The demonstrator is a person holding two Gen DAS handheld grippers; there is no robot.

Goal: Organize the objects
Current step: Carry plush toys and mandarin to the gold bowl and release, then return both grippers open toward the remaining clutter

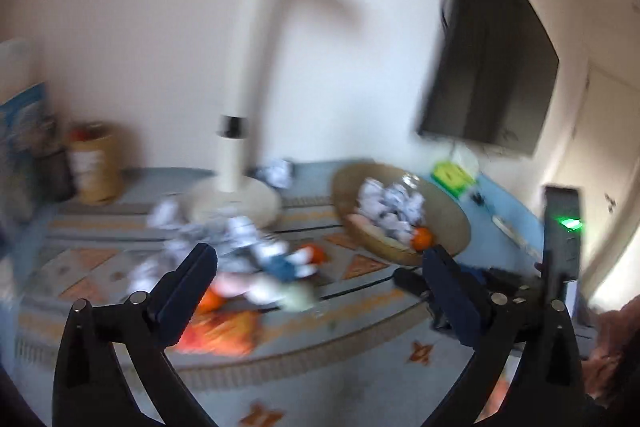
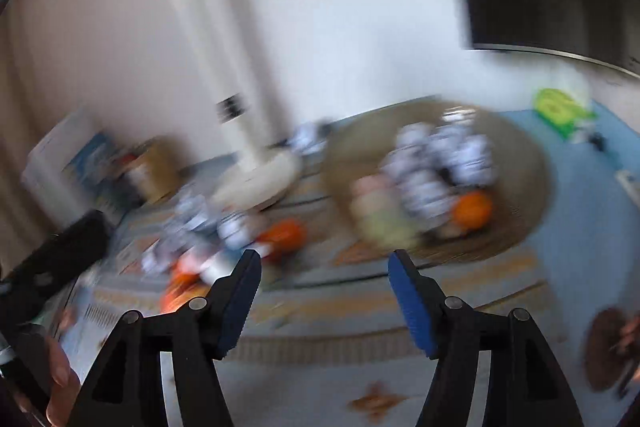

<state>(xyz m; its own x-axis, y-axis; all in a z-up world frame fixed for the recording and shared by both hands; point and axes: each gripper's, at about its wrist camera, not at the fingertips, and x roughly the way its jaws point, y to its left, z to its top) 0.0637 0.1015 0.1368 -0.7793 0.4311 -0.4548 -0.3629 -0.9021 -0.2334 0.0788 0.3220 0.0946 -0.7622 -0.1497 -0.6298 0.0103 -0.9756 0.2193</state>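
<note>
A round woven basket point(image 1: 448, 215) point(image 2: 520, 187) stands on the patterned tablecloth and holds crumpled paper balls point(image 1: 390, 205) point(image 2: 436, 163), an orange point(image 1: 422, 239) point(image 2: 472, 211) and pale soft things. A loose pile of paper balls point(image 1: 240, 239) point(image 2: 200, 223), oranges point(image 1: 212, 301) point(image 2: 282, 233) and an orange bag point(image 1: 220, 333) lies left of the basket. My left gripper point(image 1: 320, 263) is open and empty above the pile. My right gripper point(image 2: 322, 263) is open and empty, in front of the basket. Both views are blurred.
A white desk lamp point(image 1: 244, 75) point(image 2: 208, 47) stands on the table behind the pile. A brown can point(image 1: 96, 163) and boxes stand at the far left. A dark screen point(image 1: 492, 59) hangs on the wall. A green packet point(image 1: 452, 175) point(image 2: 558, 107) lies at the far right.
</note>
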